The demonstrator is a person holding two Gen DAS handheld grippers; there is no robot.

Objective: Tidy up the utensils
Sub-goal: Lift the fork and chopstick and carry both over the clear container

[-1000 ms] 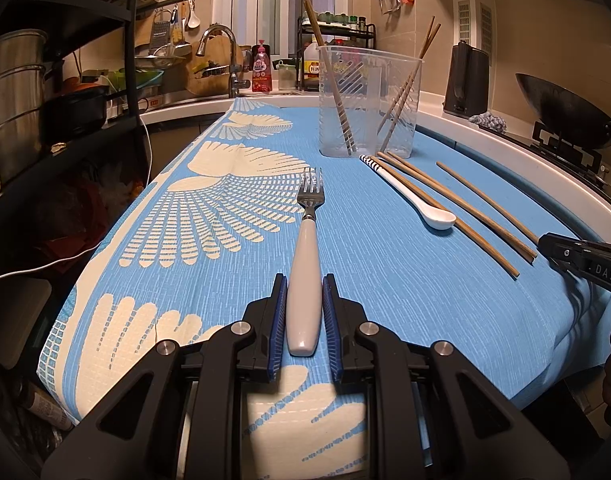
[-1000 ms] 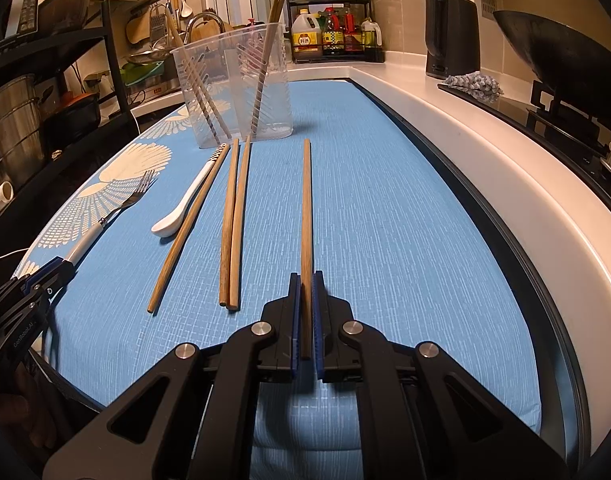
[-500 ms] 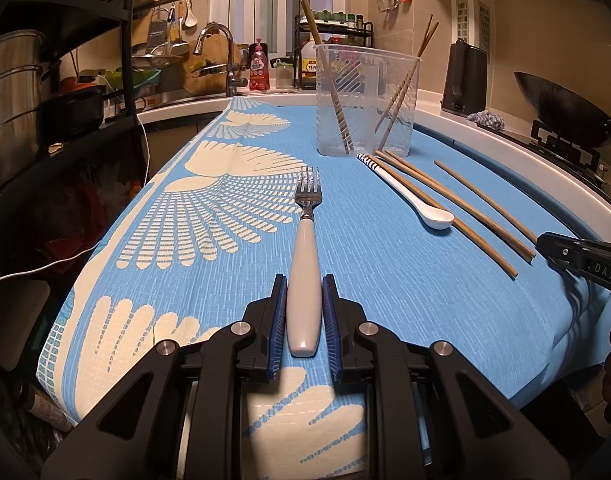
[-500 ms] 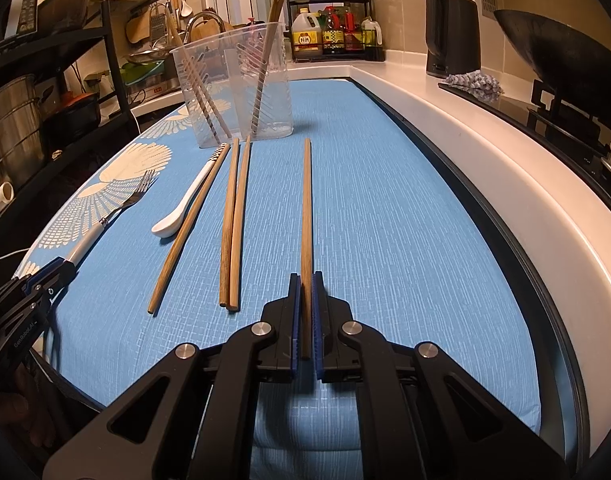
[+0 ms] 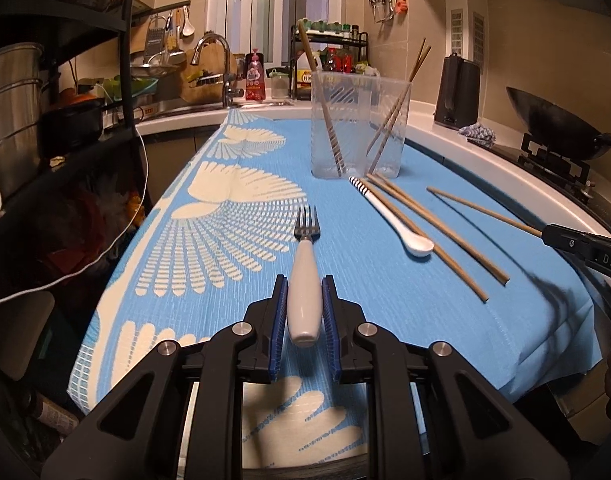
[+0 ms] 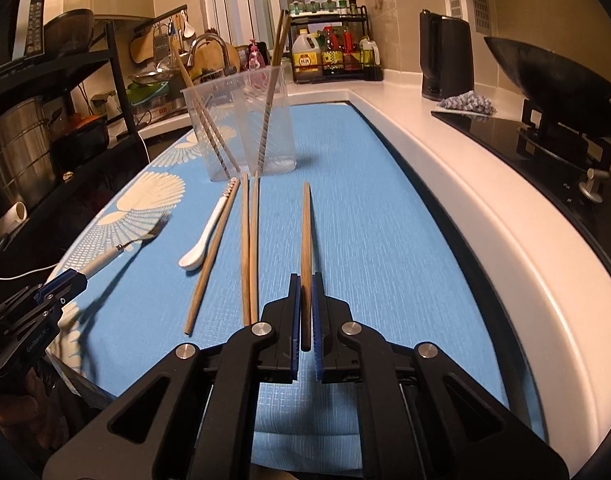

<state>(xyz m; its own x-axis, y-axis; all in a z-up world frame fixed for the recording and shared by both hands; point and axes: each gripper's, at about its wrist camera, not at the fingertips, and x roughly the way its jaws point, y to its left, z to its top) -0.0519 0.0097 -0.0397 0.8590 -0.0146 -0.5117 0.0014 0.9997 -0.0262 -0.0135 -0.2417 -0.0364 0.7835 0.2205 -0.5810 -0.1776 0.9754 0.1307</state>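
Observation:
My left gripper (image 5: 304, 286) is shut on the white handle of a fork (image 5: 305, 276) and holds it lifted above the blue cloth, tines pointing away. My right gripper (image 6: 305, 284) is shut on a wooden chopstick (image 6: 306, 232), raised off the cloth. A clear plastic holder (image 5: 359, 128) with several chopsticks in it stands at the far middle; it also shows in the right wrist view (image 6: 245, 124). On the cloth lie a white spoon (image 5: 401, 224) and three loose chopsticks (image 6: 249, 248). The left gripper and the fork (image 6: 121, 250) show at the left of the right wrist view.
The blue patterned cloth (image 5: 225, 240) covers the counter. A black kettle (image 6: 445, 60), a rag (image 6: 467, 103) and a wok on a stove (image 6: 553, 80) are on the right. A sink with a tap (image 5: 221, 72) and a black shelf with pots (image 5: 33, 100) are at the left.
Both grippers have risen from the cloth with their utensils: the fork and the chopstick are lifted and cast shadows. The right gripper's view has tilted a little.

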